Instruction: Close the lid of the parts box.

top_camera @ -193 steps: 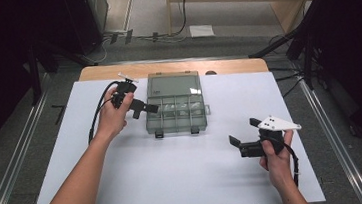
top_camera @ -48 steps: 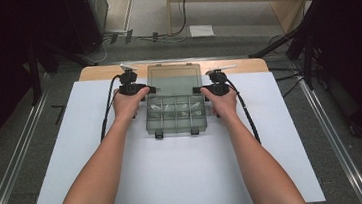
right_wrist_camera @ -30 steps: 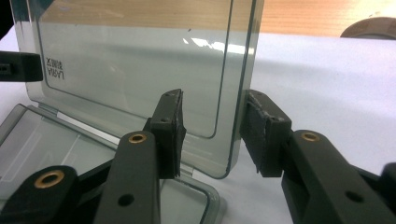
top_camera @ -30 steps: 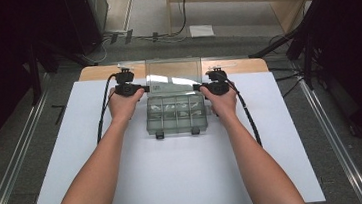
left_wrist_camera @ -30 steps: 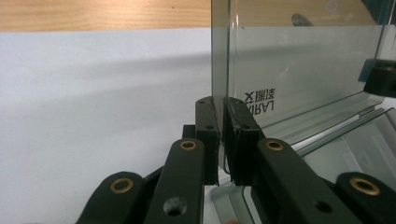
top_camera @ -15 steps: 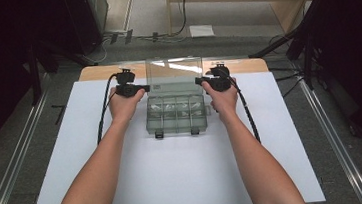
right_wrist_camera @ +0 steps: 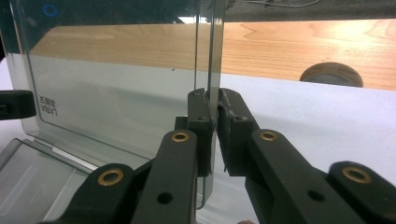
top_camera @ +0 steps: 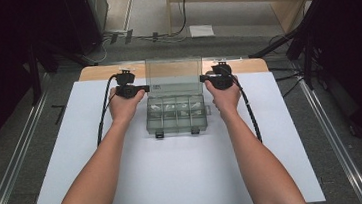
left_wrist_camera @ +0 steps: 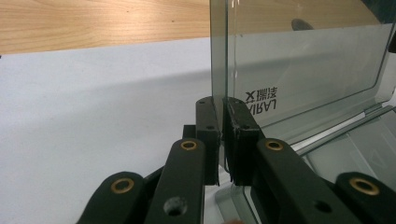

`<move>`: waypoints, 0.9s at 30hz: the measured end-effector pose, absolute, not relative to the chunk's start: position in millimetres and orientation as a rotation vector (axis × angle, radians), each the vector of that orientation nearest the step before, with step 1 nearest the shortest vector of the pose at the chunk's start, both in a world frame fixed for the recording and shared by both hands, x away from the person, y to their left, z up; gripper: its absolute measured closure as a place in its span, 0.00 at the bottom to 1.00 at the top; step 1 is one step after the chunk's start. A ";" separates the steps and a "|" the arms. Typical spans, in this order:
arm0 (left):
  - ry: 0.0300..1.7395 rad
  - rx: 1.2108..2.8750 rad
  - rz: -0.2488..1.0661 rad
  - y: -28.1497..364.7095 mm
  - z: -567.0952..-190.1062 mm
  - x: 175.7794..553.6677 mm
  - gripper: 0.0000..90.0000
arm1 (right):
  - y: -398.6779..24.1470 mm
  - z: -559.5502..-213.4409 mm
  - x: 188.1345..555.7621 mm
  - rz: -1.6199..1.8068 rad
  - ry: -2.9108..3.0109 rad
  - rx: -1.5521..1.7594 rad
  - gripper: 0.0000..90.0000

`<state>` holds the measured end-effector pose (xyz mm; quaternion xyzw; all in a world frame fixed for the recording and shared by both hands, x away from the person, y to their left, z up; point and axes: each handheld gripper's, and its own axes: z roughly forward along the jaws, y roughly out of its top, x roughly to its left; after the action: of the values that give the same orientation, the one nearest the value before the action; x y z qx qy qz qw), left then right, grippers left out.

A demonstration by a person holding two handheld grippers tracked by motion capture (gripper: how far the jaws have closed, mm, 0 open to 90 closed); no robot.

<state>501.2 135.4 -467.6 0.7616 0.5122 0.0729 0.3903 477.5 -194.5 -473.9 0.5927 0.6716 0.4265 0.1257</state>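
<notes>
**Both grippers clamp the raised lid**

Left gripper (top_camera: 143, 89) pinches the left edge of the clear lid (top_camera: 174, 75), jaws closed on the pane. At centre, the compartment box (top_camera: 176, 115) sits on the white mat (top_camera: 176, 178) toward twelve o'clock, lid standing upright at its far side. At three o'clock of the lid, the right gripper (top_camera: 204, 78) grips the right edge likewise.

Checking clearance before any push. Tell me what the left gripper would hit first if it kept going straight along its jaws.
The left gripper is clamped on the lid's edge, so the lid itself comes first. Past it probably lies the right gripper, though depth is unclear.
</notes>
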 end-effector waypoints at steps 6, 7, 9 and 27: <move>1.312 1.924 0.183 135.1 -467.4 501.5 0.94 | -190.8 -471.1 474.6 1.206 1.946 1.720 0.96; 1.311 1.926 0.193 134.2 -467.1 501.4 0.94 | -190.6 -470.7 474.3 1.201 1.945 1.719 0.96; 1.300 1.894 0.207 133.1 -465.5 501.5 0.91 | -190.8 -470.7 473.9 1.205 1.945 1.711 0.96; 1.308 1.779 0.238 128.8 -434.4 517.0 0.81 | -189.8 -468.6 471.0 1.212 1.963 1.651 0.96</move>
<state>517.0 128.8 -434.4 0.7177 0.5277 0.0960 0.4440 471.0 -189.8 -468.6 0.5753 0.6839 0.4221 0.1517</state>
